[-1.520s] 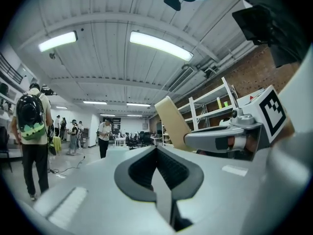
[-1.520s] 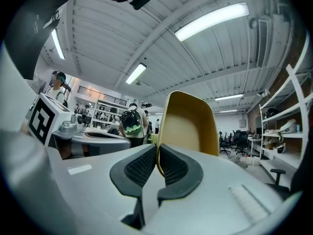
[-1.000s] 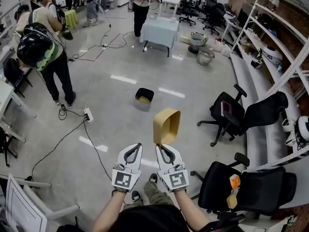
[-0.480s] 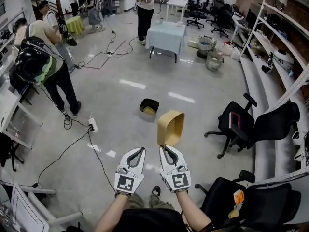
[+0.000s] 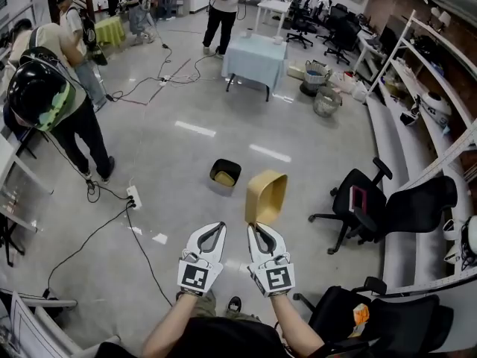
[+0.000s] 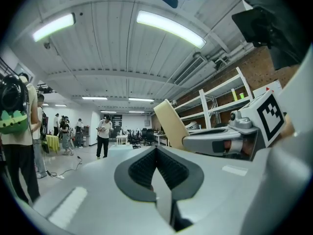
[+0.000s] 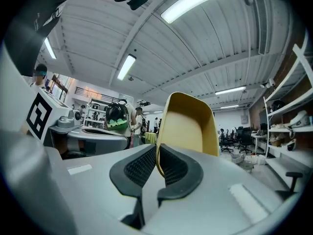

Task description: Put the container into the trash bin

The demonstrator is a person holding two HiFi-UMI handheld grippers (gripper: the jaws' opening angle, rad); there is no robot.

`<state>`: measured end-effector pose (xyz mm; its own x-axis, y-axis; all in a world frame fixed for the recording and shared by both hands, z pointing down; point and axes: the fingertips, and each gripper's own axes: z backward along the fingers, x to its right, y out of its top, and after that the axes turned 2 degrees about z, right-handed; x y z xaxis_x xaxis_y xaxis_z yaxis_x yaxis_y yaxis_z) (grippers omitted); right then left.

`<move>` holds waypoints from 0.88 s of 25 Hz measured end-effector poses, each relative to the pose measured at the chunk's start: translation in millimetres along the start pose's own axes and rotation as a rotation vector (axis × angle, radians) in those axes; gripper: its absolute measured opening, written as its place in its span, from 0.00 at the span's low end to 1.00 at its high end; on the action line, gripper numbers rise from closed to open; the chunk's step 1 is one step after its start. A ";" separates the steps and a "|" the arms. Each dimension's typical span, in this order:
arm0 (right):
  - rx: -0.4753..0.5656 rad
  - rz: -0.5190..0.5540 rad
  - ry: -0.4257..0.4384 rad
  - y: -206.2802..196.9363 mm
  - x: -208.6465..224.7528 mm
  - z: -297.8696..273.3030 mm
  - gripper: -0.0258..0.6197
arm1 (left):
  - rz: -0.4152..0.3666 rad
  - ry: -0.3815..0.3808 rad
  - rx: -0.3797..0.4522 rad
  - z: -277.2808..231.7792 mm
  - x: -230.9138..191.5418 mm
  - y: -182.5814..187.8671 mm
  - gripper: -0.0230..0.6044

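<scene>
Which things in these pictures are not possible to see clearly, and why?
Head view: what lies in the trash bin, too small to tell.
Left gripper view: lower end of the container, hidden behind the right tongs.
Both gripper views: the trash bin does not show at all.

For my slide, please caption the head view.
Right gripper pinches a yellow container by its rim; the black trash bin stands on the floor ahead.

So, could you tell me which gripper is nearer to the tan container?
Right. The right gripper is shut on the container's rim, holding it out in front. The left gripper, shut and empty, is alongside to the left, clear of the container.
</scene>
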<state>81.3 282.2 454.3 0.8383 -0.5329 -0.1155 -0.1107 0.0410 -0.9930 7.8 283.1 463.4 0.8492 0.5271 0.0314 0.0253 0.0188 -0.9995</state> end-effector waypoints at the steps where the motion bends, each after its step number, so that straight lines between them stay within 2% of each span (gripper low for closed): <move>1: -0.003 0.013 -0.010 1.8 1.3 -9.5 0.09 | 0.015 0.000 0.006 -3.8 -10.0 1.7 0.01; 6: -0.019 0.025 -0.075 11.6 9.3 -56.3 0.09 | 0.034 -0.029 0.040 -20.5 -54.7 2.7 0.01; 11: -0.033 0.035 -0.085 7.1 10.0 -90.1 0.09 | 0.087 -0.042 -0.031 -35.5 -86.3 -6.8 0.01; 13: -0.026 0.030 -0.101 3.2 18.3 -103.2 0.09 | 0.085 -0.045 -0.031 -48.8 -96.8 -12.0 0.01; 16: -0.041 0.022 -0.095 -10.4 38.2 -127.2 0.09 | 0.057 -0.044 -0.006 -80.2 -112.4 -21.3 0.01; 22: -0.034 -0.013 -0.106 -36.9 104.7 -184.9 0.09 | 0.012 -0.047 -0.017 -151.9 -127.7 -34.9 0.01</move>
<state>74.5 68.7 483.5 0.8915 -0.4404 -0.1063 -0.1160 0.0049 -0.9932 -21.4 86.1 493.8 0.8237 0.5667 0.0190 0.0245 -0.0021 -0.9997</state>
